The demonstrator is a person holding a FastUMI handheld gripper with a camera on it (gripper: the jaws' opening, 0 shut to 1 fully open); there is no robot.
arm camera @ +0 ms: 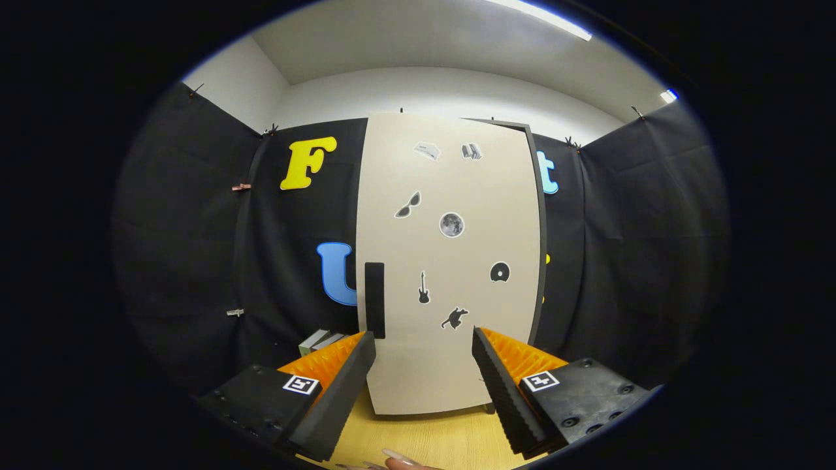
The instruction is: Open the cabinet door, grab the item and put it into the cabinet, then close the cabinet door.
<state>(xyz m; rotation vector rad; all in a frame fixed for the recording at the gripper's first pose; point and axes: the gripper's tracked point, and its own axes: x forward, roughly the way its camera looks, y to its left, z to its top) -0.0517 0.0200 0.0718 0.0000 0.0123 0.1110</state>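
Note:
A tall cabinet (450, 261) stands straight ahead on a wooden tabletop (431, 437). Its pale door (457, 189) is shut and carries several small dark stickers. A dark vertical handle (374, 299) sits on the door's left edge, just above my left fingertip. My gripper (423, 346) is open, its two fingers spread in front of the door's lower part with nothing between them. A small grey-white item (320, 341) lies left of the cabinet's base, partly hidden behind my left finger.
Black cloth walls close the booth on the left, right and behind the cabinet. Fingertips of a person's hand (398, 462) show on the wood below the fingers.

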